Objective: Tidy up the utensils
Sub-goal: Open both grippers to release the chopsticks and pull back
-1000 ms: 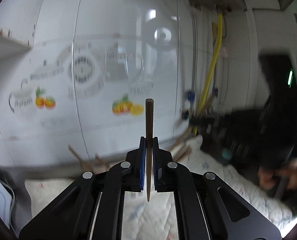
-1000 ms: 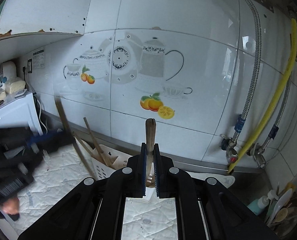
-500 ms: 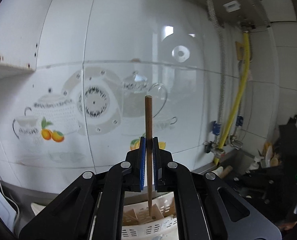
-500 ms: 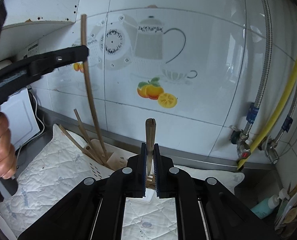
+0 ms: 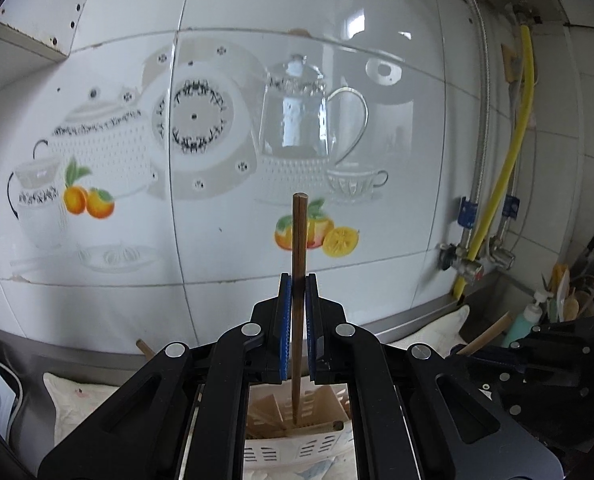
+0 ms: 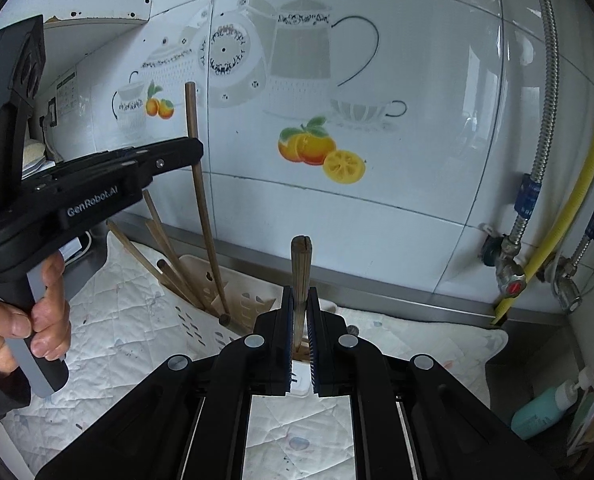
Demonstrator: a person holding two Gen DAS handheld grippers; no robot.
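Currently left tool [image 5: 296,308] is clamped on a long brown chopstick [image 5: 298,272], held upright between its blue pads; the stick's lower tip is down in the cream slotted utensil holder [image 6: 205,300], beside several more wooden sticks leaning left. Right tool [image 6: 299,322] is closed on a thicker ribbed wooden handle [image 6: 300,268] with a notched top, also upright, just right of the holder. Holder sits on a white quilted mat [image 6: 129,320] on the bench.

Home kitchen: tiled backsplash [image 5: 377,60], gas hose [image 5: 513,148]
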